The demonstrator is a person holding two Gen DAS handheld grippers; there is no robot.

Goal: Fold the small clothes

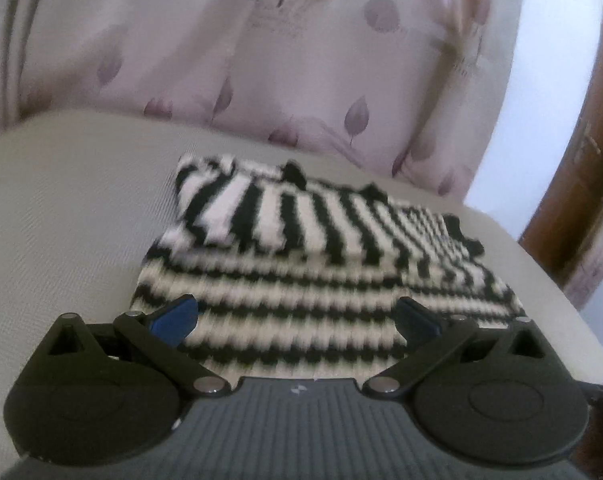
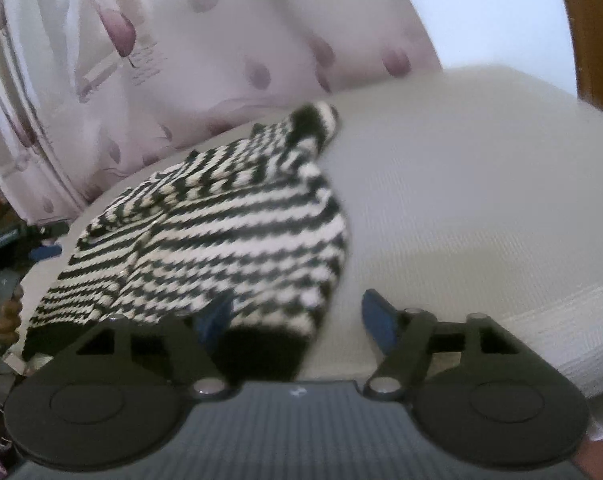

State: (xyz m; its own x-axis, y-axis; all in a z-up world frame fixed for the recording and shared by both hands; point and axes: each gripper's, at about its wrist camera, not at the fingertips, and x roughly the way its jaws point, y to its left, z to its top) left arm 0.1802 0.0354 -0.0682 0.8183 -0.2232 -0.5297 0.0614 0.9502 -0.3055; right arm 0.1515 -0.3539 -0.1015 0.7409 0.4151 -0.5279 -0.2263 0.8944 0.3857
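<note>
Writing: none legible anywhere; only faint, blurred script printed on the pink curtain [image 1: 285, 24] beside its plum leaf and bud motifs, too smeared to read in either view. Small pale mark on the grey ribbed body of each gripper, not readable as a brand.

Striped knit garment [image 1: 313, 248], black and white, lying on a pale cream ribbed cushion [image 1: 69, 208], partly folded. From the left wrist: one flap with stripes running away from the camera, laid over a lower layer with stripes running crosswise; small black points along the far edge. Left gripper [image 1: 297, 316] low over the near edge of the knit, blue fingertips [image 1: 173, 316] spread wide, nothing pinched, cloth beneath and between them; contact with it cannot be told.

From the right wrist: same garment [image 2: 205, 232] seen from its other side, lying to the left on the cushion [image 2: 481, 208], a rolled striped end raised at the far tip, a solid black band at the near edge. Right gripper [image 2: 297, 320] with jaws apart, left blue tip at the knit's black hem, right tip [image 2: 377, 320] over bare cushion, no cloth clamped.

Only in the left view: curved brown wooden frame [image 1: 581, 168] at right, with pale wall beside it. Only in the right view: dark clutter of unclear items [image 2: 5, 240] at far left below the curtain [image 2: 149, 56].
</note>
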